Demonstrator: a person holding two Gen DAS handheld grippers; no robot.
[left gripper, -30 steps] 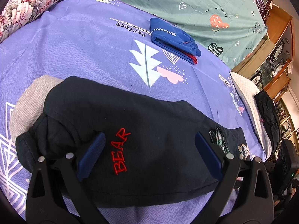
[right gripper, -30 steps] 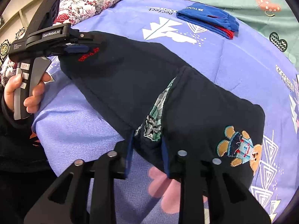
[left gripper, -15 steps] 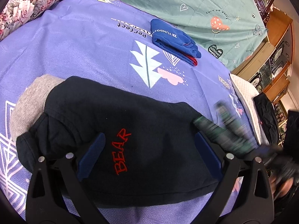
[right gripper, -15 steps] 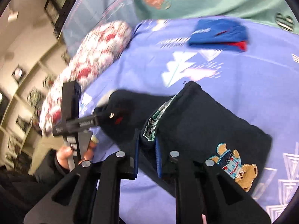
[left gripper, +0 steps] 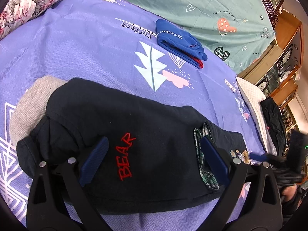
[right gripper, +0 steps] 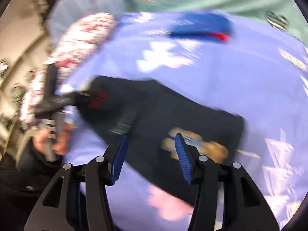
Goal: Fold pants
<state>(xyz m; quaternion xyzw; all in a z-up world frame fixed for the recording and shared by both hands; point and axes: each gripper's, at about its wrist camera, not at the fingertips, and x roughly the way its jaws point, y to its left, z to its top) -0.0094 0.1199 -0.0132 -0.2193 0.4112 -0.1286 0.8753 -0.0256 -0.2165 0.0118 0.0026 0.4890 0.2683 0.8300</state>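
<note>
Right gripper (right gripper: 152,154) released pants (left gripper: 134,127) (folded), jaws apart; left gripper (left gripper: 152,159) spread.

1. The left gripper (left gripper: 152,154) has black angular arms, 4 silver screws and 2 ribbed navy-blue pads (left gripper: 94,158).
2. The right gripper (right gripper: 150,154) has the same black arms, silver screws and blue pads.
3. At the blurred left edge, a bare-skinned hand (right gripper: 52,144) meets a black sleeve (right gripper: 23,175).

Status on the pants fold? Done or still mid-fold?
Nearly done by the look of it. The dark pants lie doubled on the purple sheet, bear patch on top. Both the right gripper and left gripper are open, holding nothing. Left: perhaps one more fold or stacking beside the folded blue garment.
</note>
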